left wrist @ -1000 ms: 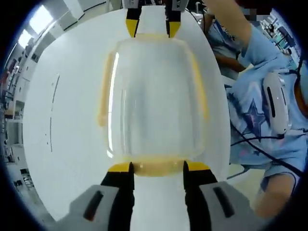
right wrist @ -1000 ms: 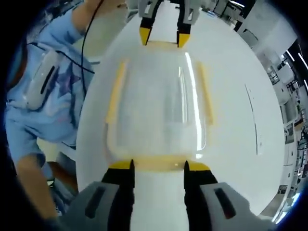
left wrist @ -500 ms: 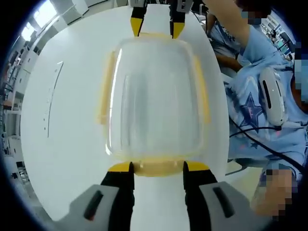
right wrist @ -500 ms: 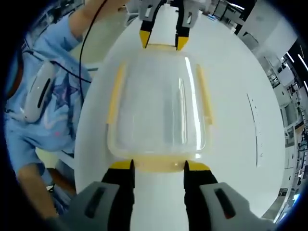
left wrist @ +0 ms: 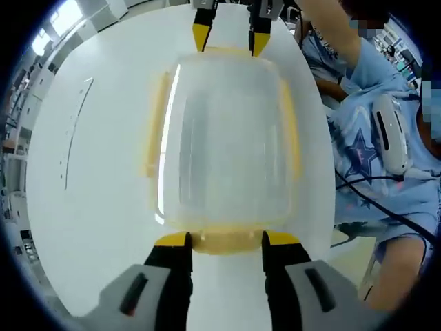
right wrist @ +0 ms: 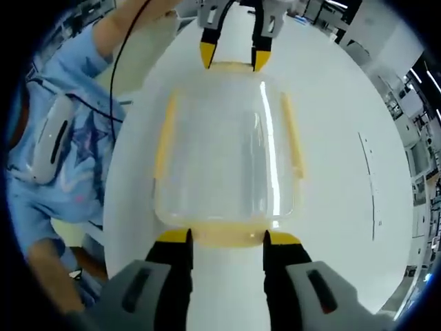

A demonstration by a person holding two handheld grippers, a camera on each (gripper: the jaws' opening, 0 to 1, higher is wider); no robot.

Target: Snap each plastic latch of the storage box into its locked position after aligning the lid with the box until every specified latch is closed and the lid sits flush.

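Storage box (left wrist: 224, 141), clear with a yellow-latched lid, lies on my white table (left wrist: 96, 172), straight ahead at 12 o'clock from each claw. My left gripper (left wrist: 225, 239) is released, its 2 tips touching the near end latch (left wrist: 226, 239); my right gripper (right wrist: 227, 237) is likewise spread at the opposite latch (right wrist: 227, 236). Shelving shows at 10 o'clock.

Box (left wrist: 224, 145) sits further off vs 1 s ago, view shift only
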